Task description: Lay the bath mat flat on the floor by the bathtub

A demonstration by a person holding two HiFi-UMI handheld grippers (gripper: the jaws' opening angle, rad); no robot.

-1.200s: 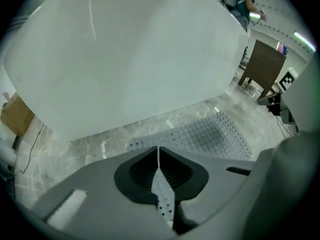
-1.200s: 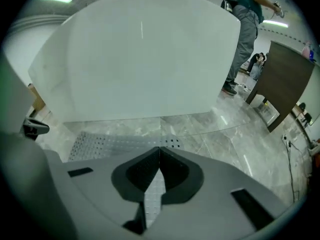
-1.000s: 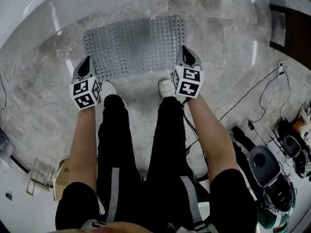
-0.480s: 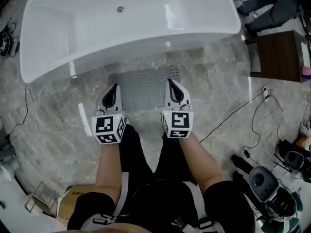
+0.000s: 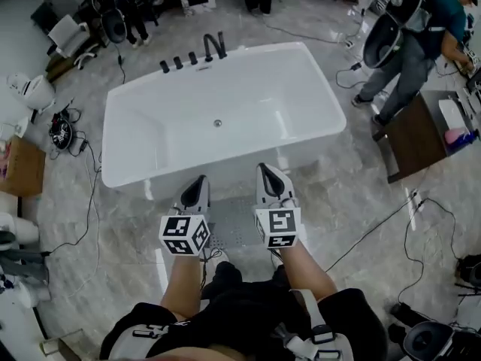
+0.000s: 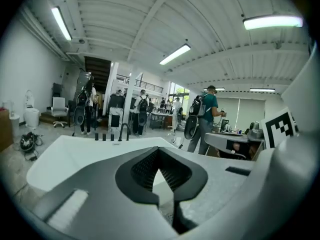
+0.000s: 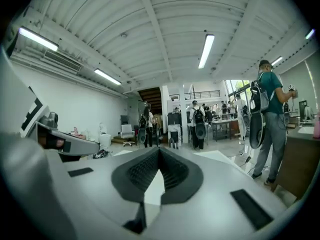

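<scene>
Step in hand: by the look of things, the close of the task; mat down, both tools held up off it, nothing carried.
Bath mat: grey and studded, lying flat on the marble floor just beside the near wall of the bathtub; only its middle strip visible between the two grippers in the head view, edges hidden behind them and the person's legs.
Left gripper: fingers pressed together, nothing between them; in the left gripper view, pointed across the tub toward the room, pads meeting on empty air.
Right gripper: fingers likewise closed on nothing; same picture in the right gripper view, pads touching, tub rim beyond.
Next move: probably only a check that no corner is folded or curled, which calls for a look down past the grippers; if a corner needs smoothing, a reach down with fingers opened first.
Risk: slight; hidden edges unverified, so flatness at the corners is a guess.
Writing and labels: no brand or readable text anywhere; only black-and-white square markers on the left cube and the right cube.
Surroundings: black faucet at the tub's far rim; person in teal well apart at a wooden table.
</scene>
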